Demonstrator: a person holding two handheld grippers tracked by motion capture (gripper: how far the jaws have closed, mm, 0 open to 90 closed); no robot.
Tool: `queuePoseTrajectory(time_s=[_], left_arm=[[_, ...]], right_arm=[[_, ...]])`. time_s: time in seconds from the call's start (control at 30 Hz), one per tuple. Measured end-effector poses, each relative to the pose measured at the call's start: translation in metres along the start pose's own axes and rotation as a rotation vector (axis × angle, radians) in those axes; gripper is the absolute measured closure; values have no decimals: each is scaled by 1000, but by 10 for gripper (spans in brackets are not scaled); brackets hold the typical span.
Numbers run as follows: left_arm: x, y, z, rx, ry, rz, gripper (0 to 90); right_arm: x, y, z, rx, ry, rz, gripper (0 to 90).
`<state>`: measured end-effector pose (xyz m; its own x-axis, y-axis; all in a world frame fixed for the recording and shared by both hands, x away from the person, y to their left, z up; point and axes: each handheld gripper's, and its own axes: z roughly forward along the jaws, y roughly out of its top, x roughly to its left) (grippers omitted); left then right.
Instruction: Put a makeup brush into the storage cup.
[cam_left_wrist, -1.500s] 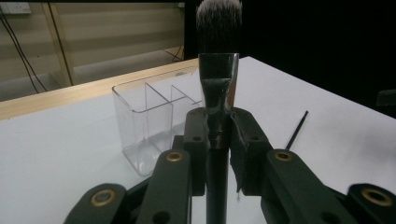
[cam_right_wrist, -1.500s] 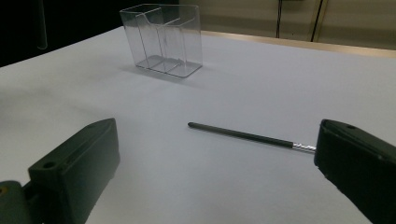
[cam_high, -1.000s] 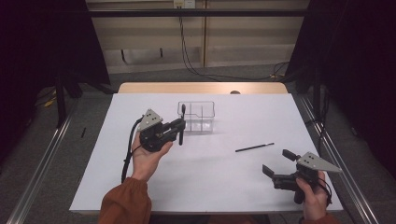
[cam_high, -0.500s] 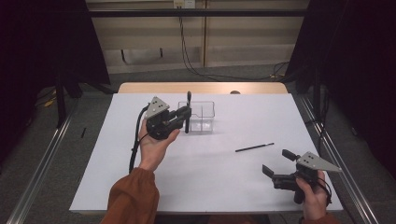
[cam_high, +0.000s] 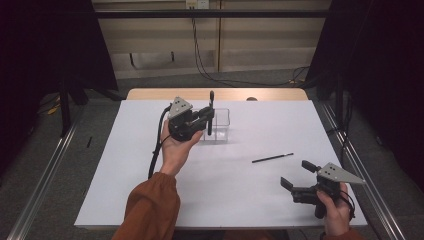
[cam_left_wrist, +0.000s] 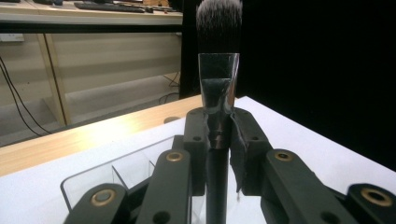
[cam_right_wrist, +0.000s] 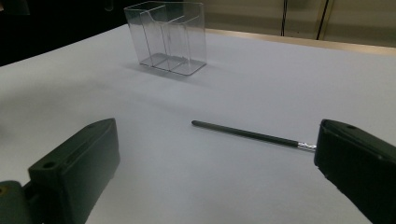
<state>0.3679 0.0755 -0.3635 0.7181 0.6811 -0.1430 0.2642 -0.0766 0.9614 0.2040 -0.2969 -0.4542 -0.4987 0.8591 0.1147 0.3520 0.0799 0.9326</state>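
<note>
High view: white table (cam_high: 150, 200), clear plastic holder (cam_high: 222, 124) sits toward the far middle. Left gripper (cam_high: 206, 119) held up in the left hand (cam_high: 175, 150), jaws pinching a makeup brush (cam_high: 211, 107) upright, bristles up, handle end hanging right at or just over the holder's near-left side; can't tell if it's inside a slot yet. A thin dark brush (cam_high: 272, 158) lies flat on the table, well apart from the holder, to its right and nearer the person. Right gripper (cam_high: 297, 177) hangs low near the table's right near corner in the right hand (cam_high: 332, 210), jaws spread, nothing in them.

Left gripper view: jaws pressed onto the makeup brush's (cam_left_wrist: 217, 116) dark handle just under the metal ferrule, bristles up top. Holder (cam_left_wrist: 116, 175) is below and behind the jaws, dividers visible, looks empty.

Right gripper view: jaws wide apart, thin brush (cam_right_wrist: 247, 134) lies on the table between and ahead of them, untouched, silver end toward the right jaw. Holder (cam_right_wrist: 168, 37) farther back, empty compartments.

Progress, my guess: likely putting brushes in the holder. First brush lifted and at the holder but not dropped in; second brush not picked up yet. Nothing stowed so far.
</note>
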Motion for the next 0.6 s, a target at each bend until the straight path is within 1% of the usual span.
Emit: queuePoseTrajectory(time_s=[0.07,0.23,0.3,0.33,0.43,0.53,0.6], left_arm=[[1,3,3,-2,4,8,779],[3,13,8,-14,10,9,779],[4,15,12,-17,19,14,779],[4,16,15,-17,20,12,778],[6,14,24,-18,44,-5,778],[6,12,32,-6,48,-1,779],[8,12,35,-9,50,-6,778]], right_arm=[[0,0,0,-1,2,0,0],[1,0,0,0,1,6,0],[0,0,0,0,1,8,0],[0,0,0,0,0,8,0],[0,0,0,-1,2,4,0],[1,0,-1,-2,5,5,0],[0,0,0,0,6,8,0]])
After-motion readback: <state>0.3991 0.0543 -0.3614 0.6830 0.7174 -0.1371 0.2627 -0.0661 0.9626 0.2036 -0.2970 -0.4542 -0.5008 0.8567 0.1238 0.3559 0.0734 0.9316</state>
